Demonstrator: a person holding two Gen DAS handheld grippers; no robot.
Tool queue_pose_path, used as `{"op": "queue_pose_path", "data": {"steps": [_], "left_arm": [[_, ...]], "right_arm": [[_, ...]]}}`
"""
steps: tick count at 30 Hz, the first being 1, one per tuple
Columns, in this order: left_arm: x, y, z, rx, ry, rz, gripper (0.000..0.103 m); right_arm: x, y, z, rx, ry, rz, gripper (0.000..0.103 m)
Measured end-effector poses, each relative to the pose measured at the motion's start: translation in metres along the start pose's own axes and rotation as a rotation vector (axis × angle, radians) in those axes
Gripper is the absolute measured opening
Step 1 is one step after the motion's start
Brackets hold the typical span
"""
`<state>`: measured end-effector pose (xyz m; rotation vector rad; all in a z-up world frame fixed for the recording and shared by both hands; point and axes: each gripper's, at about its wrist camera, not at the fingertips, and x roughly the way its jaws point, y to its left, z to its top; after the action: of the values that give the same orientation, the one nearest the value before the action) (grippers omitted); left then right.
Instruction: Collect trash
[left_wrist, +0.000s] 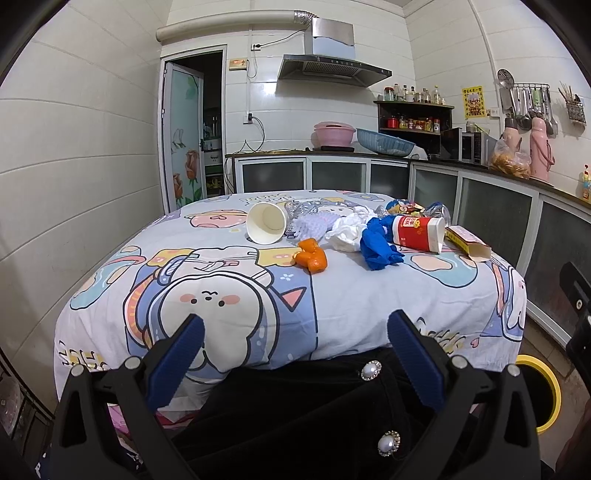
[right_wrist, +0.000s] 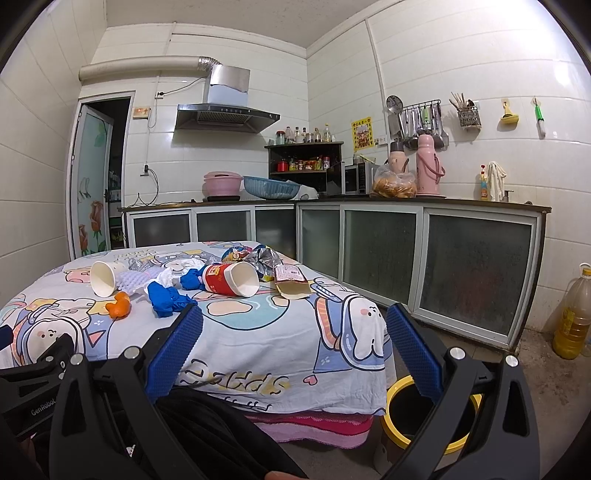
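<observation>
**Trash spread on the table, both tongs empty and back from it**

Litter sits in a loose band across the far half of the table (left_wrist: 229, 325), on a cartoon-print cloth. From the left: a white paper cup (left_wrist: 266, 222) on its side, mouth toward the camera; an orange peel (left_wrist: 311, 255) just in front of it; crumpled white tissue (left_wrist: 345, 234); a blue glove (left_wrist: 376, 245) touching the tissue; a red-and-white cup (left_wrist: 419, 232) lying on its side; a flat cardboard box (left_wrist: 467, 243) at the right edge. Foil and snack wrappers lie behind these, bunched and hard to separate.

A yellow-rimmed bin (right_wrist: 397, 389) stands on the floor, just beside the table's near right corner.

Left tongs (left_wrist: 295, 356): spread wide, nothing between them, held at the near edge above dark clothing. Right tongs (right_wrist: 294, 347): also spread wide, empty, near the same edge, with the bin below its right finger.

Step, as I judge it: the start, with no item picked up yet. The next move calls for a reach forward across the cloth. The peel and glove are nearest. Soft pieces need a low, firm pinch; the cups may roll.

Hidden: the bin's inside is dark, contents unknown. The table's legs and the near edge are covered by cloth and clothing.
</observation>
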<state>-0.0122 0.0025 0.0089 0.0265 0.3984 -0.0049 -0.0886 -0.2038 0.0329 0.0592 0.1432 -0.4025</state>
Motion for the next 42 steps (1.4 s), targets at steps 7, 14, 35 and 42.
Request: {"op": "queue_pose_path", "data": {"steps": [7,14,35,42], "left_arm": [[0.0,-0.0001,-0.0004,0.0,0.001,0.0,0.096],[-0.0012,0.0009,-0.0011,0.002,0.001,-0.001,0.096],[0.0001,-0.0015,-0.0011,0.001,0.002,0.002,0.096],[0.0021,0.0008,-0.0019,-0.007,0.01,0.006,0.096]], "right_arm": [[0.0,-0.0004,-0.0002,0.0,0.001,0.0,0.095],[0.0015,-0.0011,-0.0007,0.001,0.002,0.0,0.095],[0.0013,-0.0014,-0.0003,0.001,0.002,0.0,0.095],[0.0024,-0.0036,-0.0014,0.002,0.005,-0.009,0.095]]}}
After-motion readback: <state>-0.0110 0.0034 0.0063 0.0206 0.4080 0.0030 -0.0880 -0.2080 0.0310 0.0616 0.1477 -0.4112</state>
